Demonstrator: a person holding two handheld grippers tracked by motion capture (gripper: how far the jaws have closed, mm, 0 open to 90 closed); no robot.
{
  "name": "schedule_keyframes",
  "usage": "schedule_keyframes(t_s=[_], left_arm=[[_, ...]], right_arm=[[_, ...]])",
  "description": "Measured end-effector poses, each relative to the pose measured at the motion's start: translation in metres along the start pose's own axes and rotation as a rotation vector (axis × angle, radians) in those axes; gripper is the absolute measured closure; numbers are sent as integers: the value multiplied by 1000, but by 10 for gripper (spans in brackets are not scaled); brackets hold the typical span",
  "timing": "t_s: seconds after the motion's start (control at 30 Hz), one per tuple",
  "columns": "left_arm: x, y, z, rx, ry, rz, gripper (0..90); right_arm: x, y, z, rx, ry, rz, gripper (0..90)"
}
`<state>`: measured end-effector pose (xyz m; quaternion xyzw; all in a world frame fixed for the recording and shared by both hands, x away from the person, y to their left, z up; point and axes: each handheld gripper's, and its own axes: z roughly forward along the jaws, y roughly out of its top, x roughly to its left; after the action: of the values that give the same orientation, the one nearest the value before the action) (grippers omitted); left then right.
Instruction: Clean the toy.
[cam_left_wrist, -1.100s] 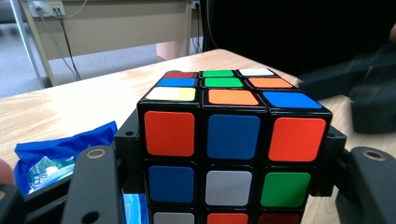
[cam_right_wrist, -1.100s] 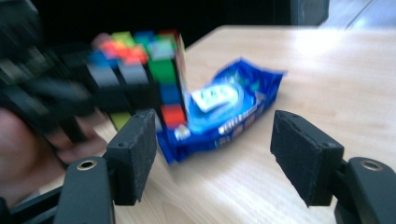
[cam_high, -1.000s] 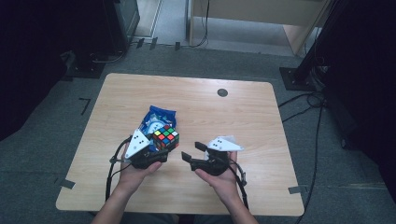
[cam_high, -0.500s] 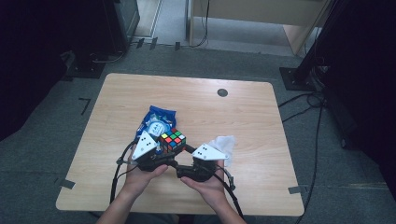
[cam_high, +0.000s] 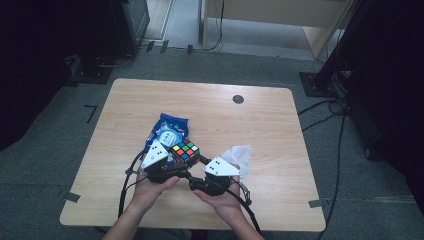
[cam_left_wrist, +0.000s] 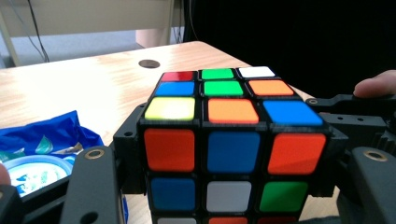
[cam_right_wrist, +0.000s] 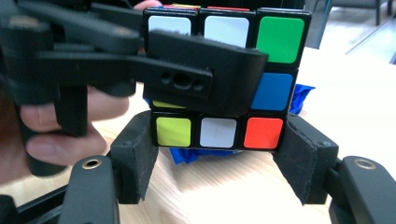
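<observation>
High view: I see the cube (cam_high: 185, 151) held off the table (cam_high: 260, 125) between both grippers, above the blue packet (cam_high: 167, 131); a crumpled tissue (cam_high: 238, 155) lies by the right gripper (cam_high: 200, 161). Left gripper view: the left gripper (cam_left_wrist: 232, 154) clamps the cube's sides, pads tight. Right gripper view: my right gripper's jaws have just been closing, bracketing the cube's bottom layer; pad contact I cannot tell. The left gripper's jaw crosses the cube's face here.
</observation>
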<state>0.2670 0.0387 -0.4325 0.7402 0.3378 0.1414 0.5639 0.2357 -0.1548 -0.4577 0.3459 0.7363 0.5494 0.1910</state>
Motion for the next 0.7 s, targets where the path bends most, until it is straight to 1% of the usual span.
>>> schedule_keyframes(t_s=[0.13,0.17,0.2,0.23,0.27,0.33,0.4,0.53,0.57,0.7], left_arm=[[1,4,-1,23,-15,-14,325],[1,6,-2,32,-18,-19,325],[2,6,-2,39,-21,-18,325],[3,7,-3,49,-23,-21,325],[3,8,-3,54,-25,-26,325],[2,9,-3,67,-28,-34,324],[3,11,-3,90,-28,-38,320],[6,11,-1,137,-39,-55,315],[7,11,-1,143,-43,-62,315],[8,12,-1,168,-56,-70,314]], right_arm=[[2,-1,-1,7,-17,-75,345],[3,-2,-1,7,-23,-97,345],[4,-2,-1,9,-32,-130,345],[4,-2,-1,10,-36,-147,345],[5,-3,-1,13,-44,-177,345],[6,-3,-2,16,-57,-219,345],[6,-4,-2,21,-66,-256,346],[7,-7,-1,33,-75,-298,346],[7,-7,-1,36,-79,-315,346],[7,-9,-1,37,-90,-384,346]])
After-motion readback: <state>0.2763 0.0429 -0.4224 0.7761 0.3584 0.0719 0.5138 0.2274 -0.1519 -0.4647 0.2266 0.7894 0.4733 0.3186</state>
